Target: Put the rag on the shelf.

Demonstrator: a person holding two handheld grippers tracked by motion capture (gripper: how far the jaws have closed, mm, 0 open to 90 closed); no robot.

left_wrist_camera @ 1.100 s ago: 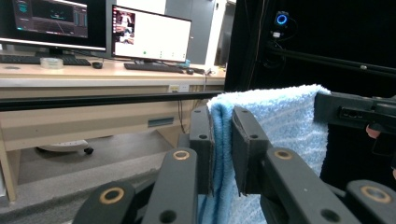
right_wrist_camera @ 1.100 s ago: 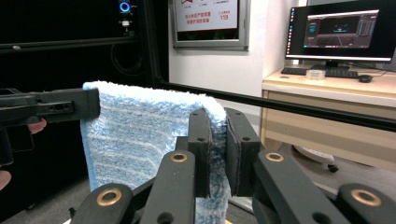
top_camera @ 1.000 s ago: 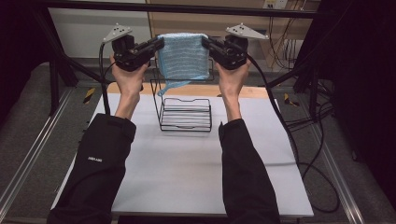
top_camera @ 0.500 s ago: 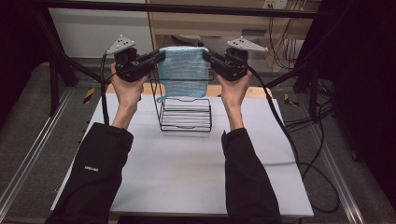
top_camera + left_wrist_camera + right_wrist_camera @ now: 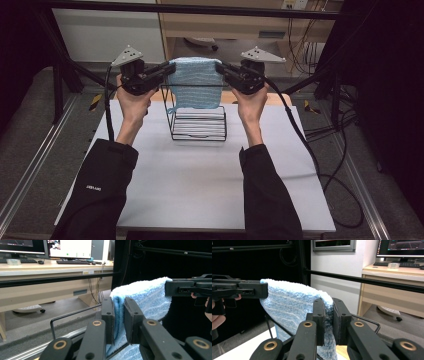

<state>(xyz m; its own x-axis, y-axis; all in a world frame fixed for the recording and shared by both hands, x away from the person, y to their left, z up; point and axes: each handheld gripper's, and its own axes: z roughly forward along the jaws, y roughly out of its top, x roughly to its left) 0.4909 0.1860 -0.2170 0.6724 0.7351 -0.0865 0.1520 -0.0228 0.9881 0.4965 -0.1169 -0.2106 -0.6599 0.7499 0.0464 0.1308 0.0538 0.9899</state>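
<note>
I have the blue towel [image 5: 194,82] stretched between both tongs, upper centre of the frame, left tongs [image 5: 167,70] and right tongs [image 5: 220,69] each clenched on a top corner. Next I'd lower it evenly over the wire rack [image 5: 198,122].

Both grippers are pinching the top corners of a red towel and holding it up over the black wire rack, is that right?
Not quite: the towel is light blue, not red, as the high view shows. The rest holds: the left gripper and the right gripper each pinch a top corner, holding it over the black wire rack.
</note>
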